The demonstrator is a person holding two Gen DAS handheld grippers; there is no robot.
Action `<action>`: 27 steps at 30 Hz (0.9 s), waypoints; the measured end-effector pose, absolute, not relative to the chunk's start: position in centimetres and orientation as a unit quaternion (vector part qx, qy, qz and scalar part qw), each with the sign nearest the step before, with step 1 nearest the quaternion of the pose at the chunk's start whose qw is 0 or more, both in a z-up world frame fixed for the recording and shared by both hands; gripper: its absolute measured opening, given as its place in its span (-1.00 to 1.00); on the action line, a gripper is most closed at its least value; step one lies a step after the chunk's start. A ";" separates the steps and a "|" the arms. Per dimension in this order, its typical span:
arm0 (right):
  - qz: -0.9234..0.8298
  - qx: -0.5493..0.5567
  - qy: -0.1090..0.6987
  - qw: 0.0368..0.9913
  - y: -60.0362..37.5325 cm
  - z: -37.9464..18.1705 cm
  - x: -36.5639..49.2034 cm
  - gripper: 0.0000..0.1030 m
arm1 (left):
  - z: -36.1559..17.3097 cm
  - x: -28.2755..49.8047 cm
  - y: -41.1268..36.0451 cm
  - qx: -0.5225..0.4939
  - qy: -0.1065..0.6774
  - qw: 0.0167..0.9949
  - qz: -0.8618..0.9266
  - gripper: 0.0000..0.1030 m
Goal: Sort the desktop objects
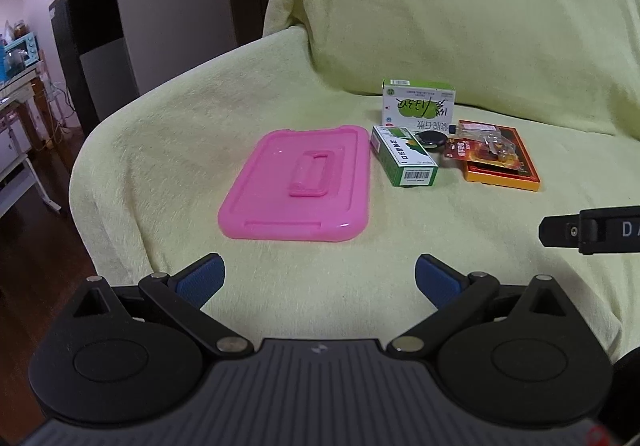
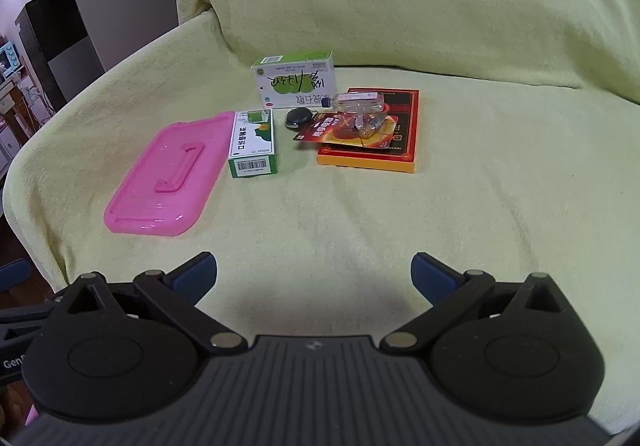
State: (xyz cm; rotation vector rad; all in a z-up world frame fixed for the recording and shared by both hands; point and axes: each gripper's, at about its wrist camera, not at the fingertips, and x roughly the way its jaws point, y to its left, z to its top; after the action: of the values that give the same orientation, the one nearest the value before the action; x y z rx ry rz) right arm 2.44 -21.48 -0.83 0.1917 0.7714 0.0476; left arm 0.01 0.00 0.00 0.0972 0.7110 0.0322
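Note:
A pink plastic lid (image 1: 298, 186) (image 2: 168, 180) lies flat on the yellow-green sofa cover. To its right lies a green medicine box (image 1: 404, 156) (image 2: 253, 144), and a white-and-green box (image 1: 419, 104) (image 2: 294, 80) stands behind it. A small black round object (image 1: 430, 138) (image 2: 298, 116) rests between them. A red-and-orange flat box (image 1: 500, 158) (image 2: 370, 134) carries a clear small bottle (image 2: 356, 102) and a battery blister pack (image 2: 348, 128). My left gripper (image 1: 320, 280) and right gripper (image 2: 314, 278) hover open and empty in front of the items.
The sofa backrest (image 1: 460, 6) rises behind the items. Dark floor, a black cabinet (image 1: 92, 42) and a white table lie off the sofa's left edge. A black part of the other gripper (image 1: 592, 232) shows at the right in the left wrist view.

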 end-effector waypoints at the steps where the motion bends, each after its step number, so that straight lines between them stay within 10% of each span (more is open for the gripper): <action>1: 0.023 0.095 0.376 0.921 -21.5 -0.9 2.5 0.99 | 0.0 0.1 0.0 0.047 0.347 0.937 0.016 0.98; 27: 0.048 0.058 0.397 0.914 -18.6 -2.2 10.9 0.99 | -2.8 6.1 3.7 0.004 0.359 0.933 0.032 0.98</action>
State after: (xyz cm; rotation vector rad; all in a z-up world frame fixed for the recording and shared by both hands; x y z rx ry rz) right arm 10.89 -18.61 -2.23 0.1199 0.8184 0.0991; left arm 6.11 3.70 -2.85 0.0088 0.7353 0.0653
